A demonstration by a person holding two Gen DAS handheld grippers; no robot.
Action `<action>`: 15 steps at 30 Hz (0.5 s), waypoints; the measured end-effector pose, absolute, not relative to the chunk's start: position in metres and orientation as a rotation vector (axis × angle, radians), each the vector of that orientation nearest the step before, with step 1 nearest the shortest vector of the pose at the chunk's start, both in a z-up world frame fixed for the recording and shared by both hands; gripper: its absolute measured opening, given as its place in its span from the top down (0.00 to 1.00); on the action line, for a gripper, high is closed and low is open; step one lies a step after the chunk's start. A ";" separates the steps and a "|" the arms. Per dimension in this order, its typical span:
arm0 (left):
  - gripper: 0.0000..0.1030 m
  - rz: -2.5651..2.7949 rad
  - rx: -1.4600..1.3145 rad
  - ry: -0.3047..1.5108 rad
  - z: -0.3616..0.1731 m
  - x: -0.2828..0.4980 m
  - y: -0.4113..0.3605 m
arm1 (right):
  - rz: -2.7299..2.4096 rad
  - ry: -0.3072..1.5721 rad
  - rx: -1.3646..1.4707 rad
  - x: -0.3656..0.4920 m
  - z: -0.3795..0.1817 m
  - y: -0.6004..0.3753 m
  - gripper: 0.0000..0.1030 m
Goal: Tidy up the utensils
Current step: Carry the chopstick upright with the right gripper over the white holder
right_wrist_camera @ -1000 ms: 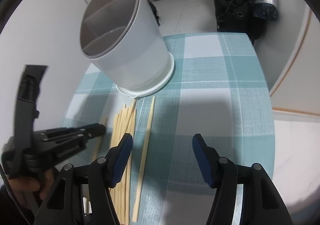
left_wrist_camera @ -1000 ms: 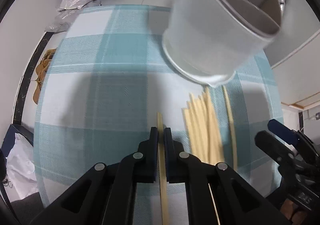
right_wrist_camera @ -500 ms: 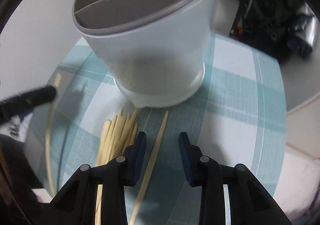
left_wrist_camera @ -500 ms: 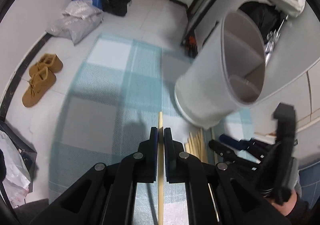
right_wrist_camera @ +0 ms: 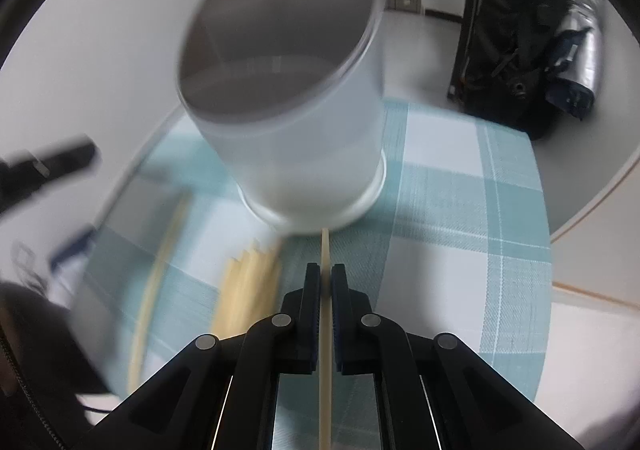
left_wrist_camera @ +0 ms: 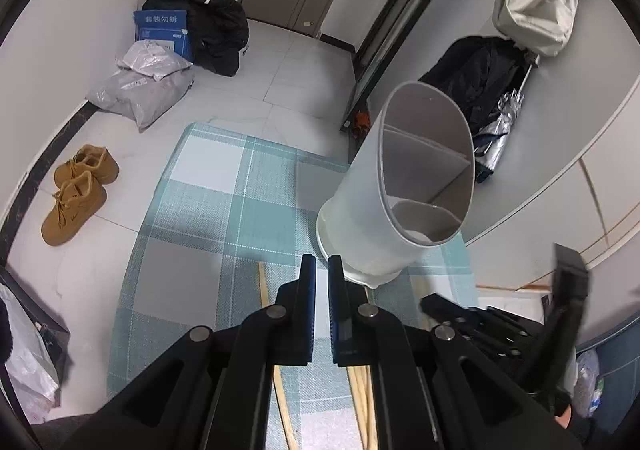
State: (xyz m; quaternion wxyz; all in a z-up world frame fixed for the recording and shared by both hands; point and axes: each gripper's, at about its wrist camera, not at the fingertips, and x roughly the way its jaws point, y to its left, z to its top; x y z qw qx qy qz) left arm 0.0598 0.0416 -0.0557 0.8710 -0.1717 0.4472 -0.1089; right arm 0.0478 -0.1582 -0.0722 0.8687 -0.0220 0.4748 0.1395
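- There, the checked tabletop (left_wrist_camera: 208, 210) carried everything within reach of both tongs.
- The divided holder (left_wrist_camera: 404, 186) stood open-topped, ready for sticks.
- Loose chopsticks (right_wrist_camera: 244, 282) lay beside its base.
- The right tongs (right_wrist_camera: 325, 286) clenched one chopstick (right_wrist_camera: 325, 330), probably for lifting.
- The left tongs (left_wrist_camera: 321, 282) stood slightly parted, empty.

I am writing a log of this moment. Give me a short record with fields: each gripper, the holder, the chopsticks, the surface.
right gripper: shut on one chopstick, whose tip points at the holder's base
left gripper: fingers nearly together, a narrow gap, nothing between them
holder: white, round, upright, with dividers inside; no utensil seen in it
loose chopstick: lies on the cloth, to the left of the left gripper
chopstick bundle: lies on the cloth near the holder, blurred
surface: blue and white checked cloth
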 end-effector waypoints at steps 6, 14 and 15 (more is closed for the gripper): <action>0.88 -0.121 -0.321 1.092 -0.083 0.070 0.052 | 0.319 0.867 0.124 0.028 -0.040 -0.186 0.96; 0.47 -0.037 -0.229 1.277 -0.134 0.087 0.038 | 0.318 0.824 0.283 0.037 -0.034 -0.205 0.96; 0.47 -0.027 -0.215 1.281 -0.136 0.090 0.035 | 0.322 0.817 0.298 0.037 -0.032 -0.208 0.96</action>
